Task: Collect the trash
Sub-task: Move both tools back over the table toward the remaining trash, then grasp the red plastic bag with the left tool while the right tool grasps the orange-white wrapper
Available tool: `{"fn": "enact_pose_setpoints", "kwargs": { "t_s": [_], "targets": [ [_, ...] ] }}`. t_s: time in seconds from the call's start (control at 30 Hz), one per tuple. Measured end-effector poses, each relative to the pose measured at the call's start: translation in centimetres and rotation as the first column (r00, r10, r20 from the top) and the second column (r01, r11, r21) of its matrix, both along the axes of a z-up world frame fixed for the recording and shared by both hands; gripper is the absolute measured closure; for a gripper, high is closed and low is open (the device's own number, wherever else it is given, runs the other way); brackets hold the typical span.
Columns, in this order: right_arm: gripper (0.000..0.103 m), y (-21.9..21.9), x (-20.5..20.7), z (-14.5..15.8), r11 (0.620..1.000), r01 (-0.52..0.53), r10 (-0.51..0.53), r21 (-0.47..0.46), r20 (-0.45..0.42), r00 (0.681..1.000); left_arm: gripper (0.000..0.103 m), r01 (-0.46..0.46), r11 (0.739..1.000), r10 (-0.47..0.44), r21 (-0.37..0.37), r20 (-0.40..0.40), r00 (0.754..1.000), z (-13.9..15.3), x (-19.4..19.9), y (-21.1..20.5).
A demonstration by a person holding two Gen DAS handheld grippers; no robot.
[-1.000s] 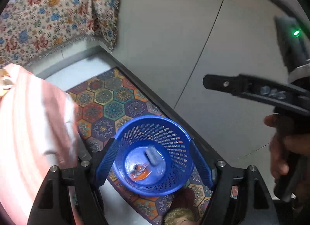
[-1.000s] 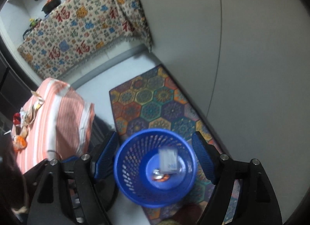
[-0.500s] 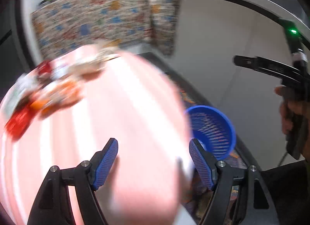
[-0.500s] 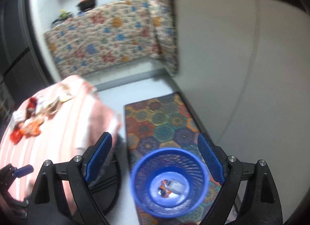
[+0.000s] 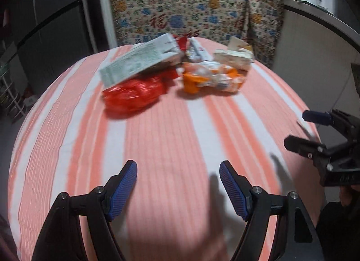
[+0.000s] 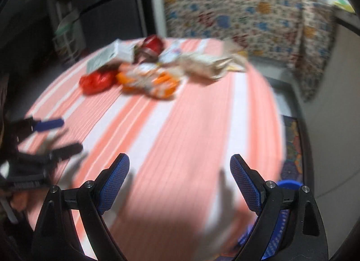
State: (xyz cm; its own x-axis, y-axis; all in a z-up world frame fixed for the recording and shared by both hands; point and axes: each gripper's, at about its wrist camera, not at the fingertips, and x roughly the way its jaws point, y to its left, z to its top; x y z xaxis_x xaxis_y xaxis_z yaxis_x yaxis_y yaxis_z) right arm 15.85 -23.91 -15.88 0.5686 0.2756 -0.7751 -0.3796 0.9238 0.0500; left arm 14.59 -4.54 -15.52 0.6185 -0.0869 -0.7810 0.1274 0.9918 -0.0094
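Trash pile (image 5: 177,70) lies ahead across the tabletop (image 5: 162,148), long axis crosswise; left tongs (image 5: 178,184) and right tongs (image 6: 180,180) both agape, empty, about equally far.

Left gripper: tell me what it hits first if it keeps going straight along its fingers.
Probably the bare striped tablecloth: the open, empty left gripper points down at it. The trash pile, nearest the red plastic bag, lies farther on; depth is unclear.

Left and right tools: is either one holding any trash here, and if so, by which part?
Nothing is held. The left tool and right tool both stand open and empty above the striped tablecloth; the trash pile lies untouched farther away.
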Motion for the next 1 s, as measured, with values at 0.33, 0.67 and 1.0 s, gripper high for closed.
{"fn": "enact_pose_setpoints", "kwargs": {
  "t_s": [0.33, 0.67, 1.0],
  "targets": [
    [0.010, 3.2, 0.2, -2.0, 0.997, -0.055, 0.054, -0.059, -0.028, 0.998, 0.026, -0.002, 0.996, 0.001, -0.084, -0.018, 1.000, -0.2, 5.0, 6.5],
    [0.009, 3.1, 0.6, -1.8, 0.997, -0.058, 0.056, -0.046, -0.031, 0.998, 0.023, 0.318, 0.934, -0.322, -0.162, 0.000, 0.947, -0.1, 7.7, 5.0],
    [0.009, 3.4, 0.4, -2.0, 0.995, -0.061, 0.060, -0.074, -0.021, 0.998, 0.023, 0.314, 0.934, -0.323, -0.168, -0.029, 0.946, 0.2, 7.7, 5.3]
  ]
}}
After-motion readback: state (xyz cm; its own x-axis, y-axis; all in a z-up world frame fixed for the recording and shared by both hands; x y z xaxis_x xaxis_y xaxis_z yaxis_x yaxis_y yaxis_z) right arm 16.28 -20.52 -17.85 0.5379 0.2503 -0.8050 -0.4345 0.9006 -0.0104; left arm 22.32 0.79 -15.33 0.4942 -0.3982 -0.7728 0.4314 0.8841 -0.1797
